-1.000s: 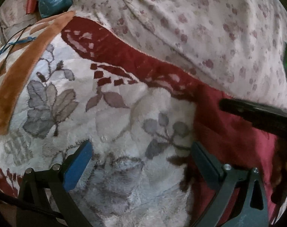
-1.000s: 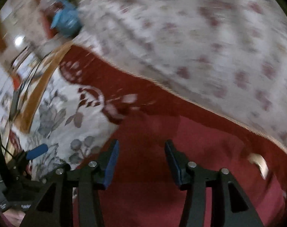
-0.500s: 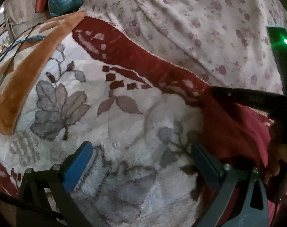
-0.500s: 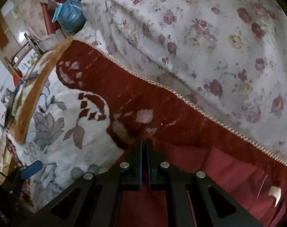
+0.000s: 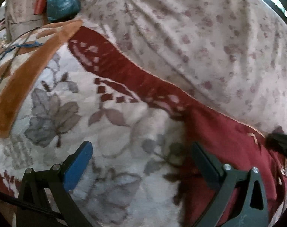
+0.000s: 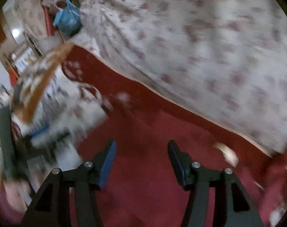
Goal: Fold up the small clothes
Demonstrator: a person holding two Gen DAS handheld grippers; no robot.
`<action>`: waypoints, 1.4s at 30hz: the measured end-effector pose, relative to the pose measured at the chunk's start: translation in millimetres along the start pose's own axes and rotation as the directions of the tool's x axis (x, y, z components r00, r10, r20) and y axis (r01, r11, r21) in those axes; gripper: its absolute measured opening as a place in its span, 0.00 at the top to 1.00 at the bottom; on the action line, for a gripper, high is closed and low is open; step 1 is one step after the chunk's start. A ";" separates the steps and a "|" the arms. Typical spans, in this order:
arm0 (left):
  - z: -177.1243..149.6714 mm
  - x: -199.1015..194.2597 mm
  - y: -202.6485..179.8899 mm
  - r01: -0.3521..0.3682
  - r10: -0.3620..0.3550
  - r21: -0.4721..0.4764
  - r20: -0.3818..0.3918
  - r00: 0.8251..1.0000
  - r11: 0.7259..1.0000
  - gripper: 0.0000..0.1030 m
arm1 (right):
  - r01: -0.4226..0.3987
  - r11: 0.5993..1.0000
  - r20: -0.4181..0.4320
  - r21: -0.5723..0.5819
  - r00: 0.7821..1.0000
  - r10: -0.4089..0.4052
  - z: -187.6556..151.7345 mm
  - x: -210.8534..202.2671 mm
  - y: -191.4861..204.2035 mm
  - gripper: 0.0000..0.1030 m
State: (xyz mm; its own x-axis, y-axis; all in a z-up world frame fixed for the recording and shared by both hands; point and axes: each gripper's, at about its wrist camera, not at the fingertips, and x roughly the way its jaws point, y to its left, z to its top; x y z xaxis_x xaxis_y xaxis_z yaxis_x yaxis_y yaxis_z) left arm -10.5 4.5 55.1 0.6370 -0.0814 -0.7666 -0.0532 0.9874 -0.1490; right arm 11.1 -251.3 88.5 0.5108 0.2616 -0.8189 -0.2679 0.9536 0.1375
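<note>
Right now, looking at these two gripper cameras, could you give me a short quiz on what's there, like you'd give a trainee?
1. True or false: the left gripper is clamped on the red garment.
2. Multiple choice: what lies beyond the red garment, farther from the grippers? A) a bare wooden floor B) a floral sheet C) a metal tray
3. Fill in: the right gripper hangs over the ____ garment, with nothing between its pads.

Key
1. False: its jaws stand wide apart over the plush blanket, gripping nothing.
2. B.
3. Red; its jaws are opening.
</note>
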 end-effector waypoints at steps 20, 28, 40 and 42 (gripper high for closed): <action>-0.3 12.0 -40.5 0.035 -0.036 0.081 0.007 0.999 0.996 0.00 | 0.095 0.917 -0.012 0.386 0.995 -0.098 -132.9 -46.2 -116.4 0.30; -11.2 32.2 -46.1 -0.065 0.078 0.178 -0.067 0.995 0.982 0.00 | 0.257 0.935 -0.105 0.245 0.966 -0.238 -139.6 -29.4 -112.8 0.56; -16.3 32.5 -49.3 -0.074 0.086 0.183 -0.058 0.995 0.980 0.00 | 0.383 0.903 -0.061 0.192 0.923 -0.379 -129.2 -30.3 -114.6 0.93; -15.6 32.2 -49.3 -0.070 0.083 0.184 -0.061 0.995 0.980 0.00 | 0.353 0.906 -0.047 0.235 0.935 -0.352 -135.5 -30.4 -120.6 0.91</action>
State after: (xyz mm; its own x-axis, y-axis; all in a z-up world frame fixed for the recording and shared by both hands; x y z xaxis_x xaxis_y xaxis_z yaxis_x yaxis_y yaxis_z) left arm 0.6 -49.0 28.0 0.5820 -0.0073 -0.8132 0.0442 0.9988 0.0227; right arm -82.8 -394.4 21.3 0.5332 -0.0983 -0.8403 0.1300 0.9909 -0.0335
